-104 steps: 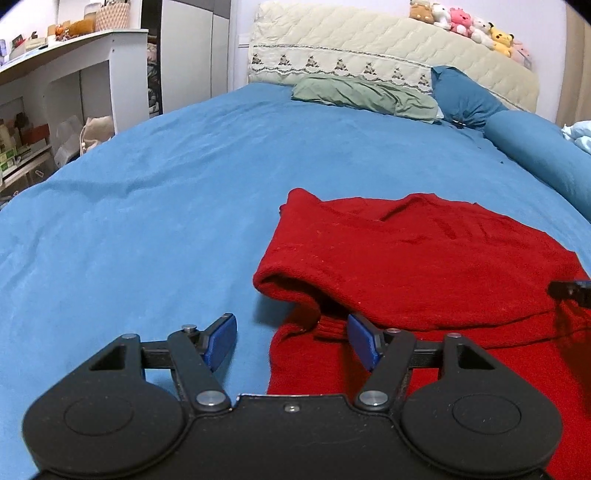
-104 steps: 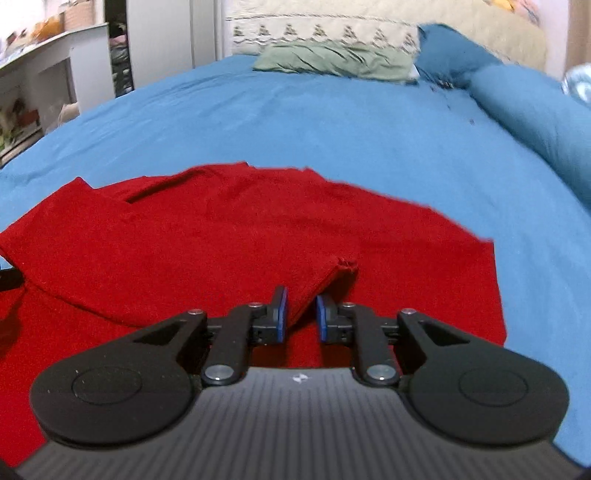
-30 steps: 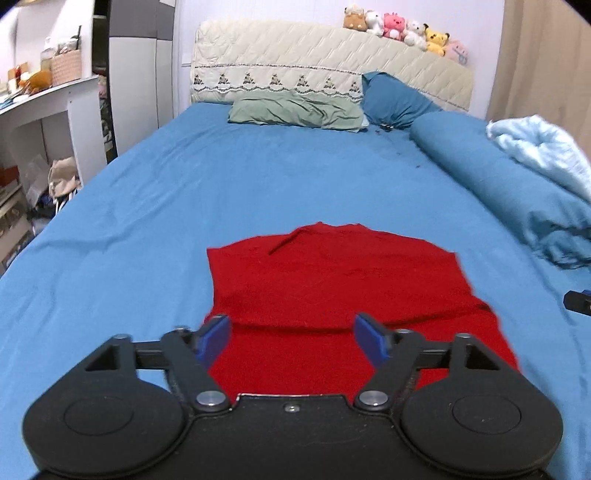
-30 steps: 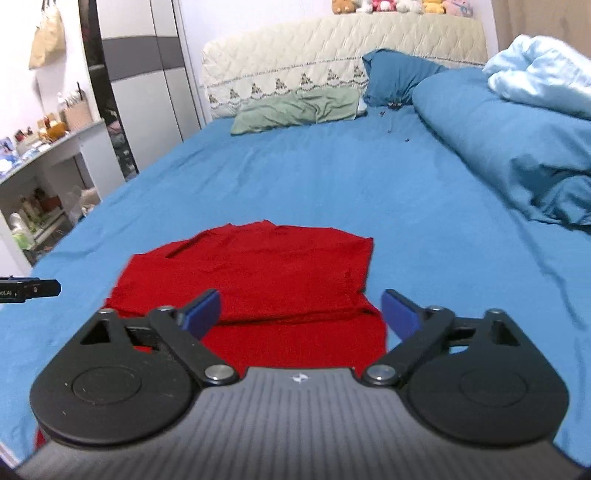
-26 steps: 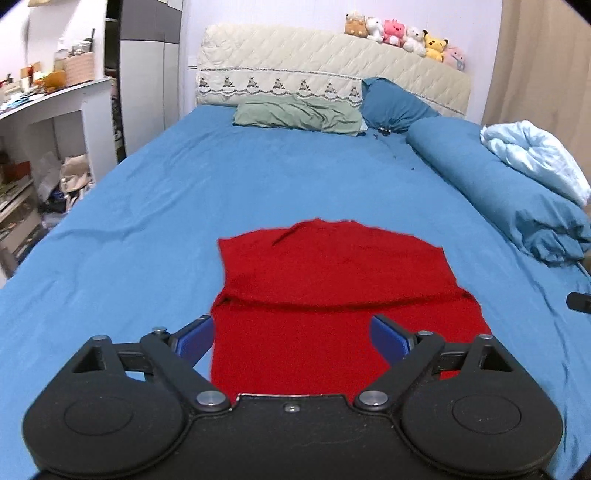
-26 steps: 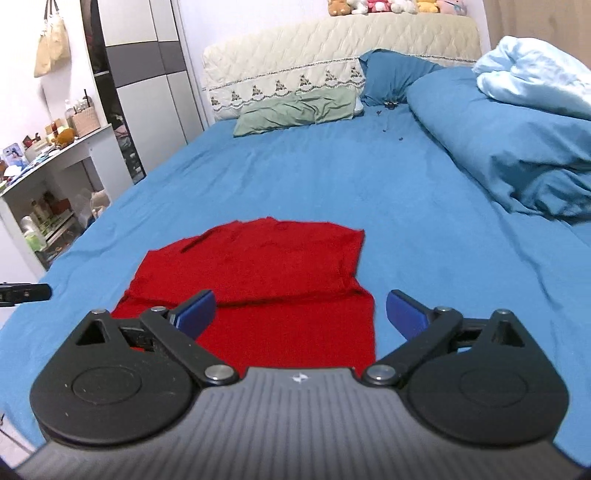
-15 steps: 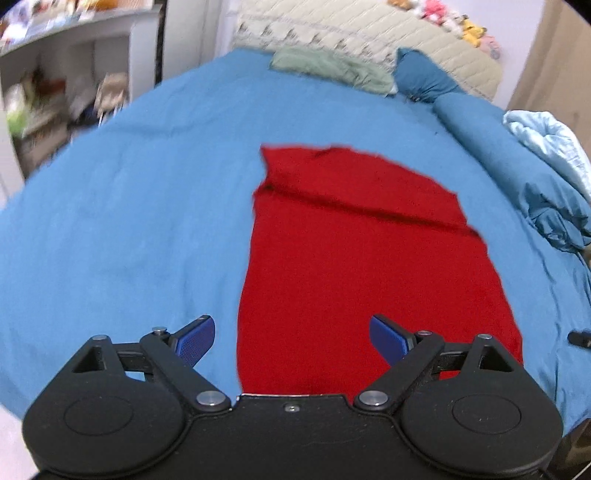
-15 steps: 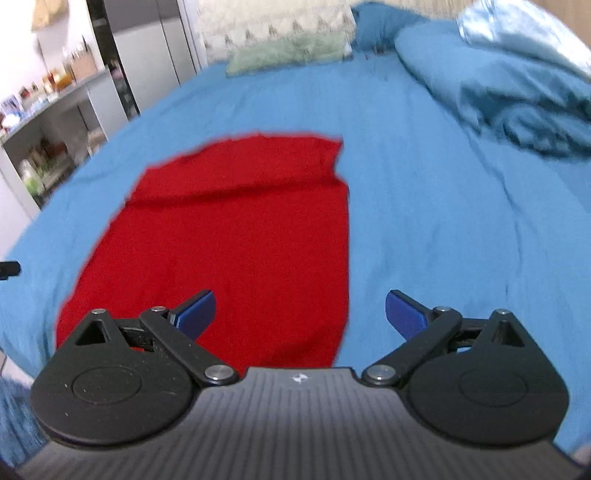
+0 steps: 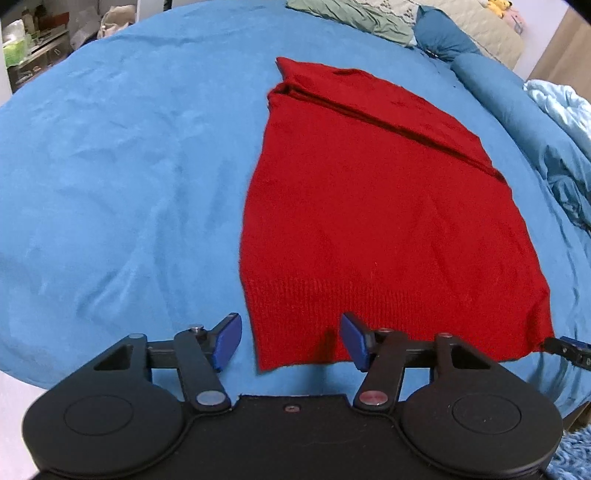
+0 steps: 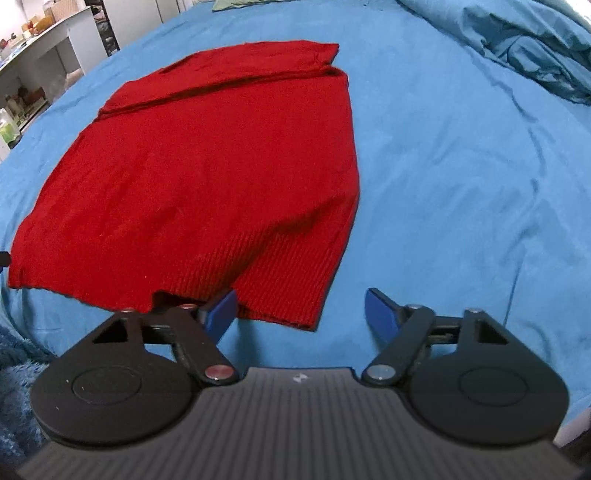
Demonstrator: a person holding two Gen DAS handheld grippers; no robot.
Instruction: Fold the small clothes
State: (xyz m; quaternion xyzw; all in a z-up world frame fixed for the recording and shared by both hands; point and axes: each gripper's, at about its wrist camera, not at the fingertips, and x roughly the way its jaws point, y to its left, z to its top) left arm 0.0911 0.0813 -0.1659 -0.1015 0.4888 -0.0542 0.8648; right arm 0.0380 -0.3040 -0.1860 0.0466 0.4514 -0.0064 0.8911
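A red knit sweater point(image 9: 376, 206) lies flat on the blue bedspread point(image 9: 129, 166), its sleeves folded across the far end and its ribbed hem nearest me. My left gripper point(image 9: 291, 341) is open, its jaws astride the hem's near left corner. My right gripper point(image 10: 301, 314) is open at the hem's near right corner of the sweater point(image 10: 207, 166), where the cloth is slightly lifted over the left finger. The tip of the right gripper shows at the right edge of the left wrist view point(image 9: 569, 349).
A rolled blue duvet point(image 9: 517, 110) and a pale blue blanket point(image 9: 561, 107) lie along the bed's right side. Pillows point(image 9: 351, 14) sit at the headboard. White shelving point(image 10: 55, 48) stands to the left. A blue shaggy rug point(image 10: 14, 369) lies below the bed's near edge.
Both grippers have dropped and come in close to the sweater's near hem, each at one corner. Both stay open. The hem at the right corner now humps up slightly.
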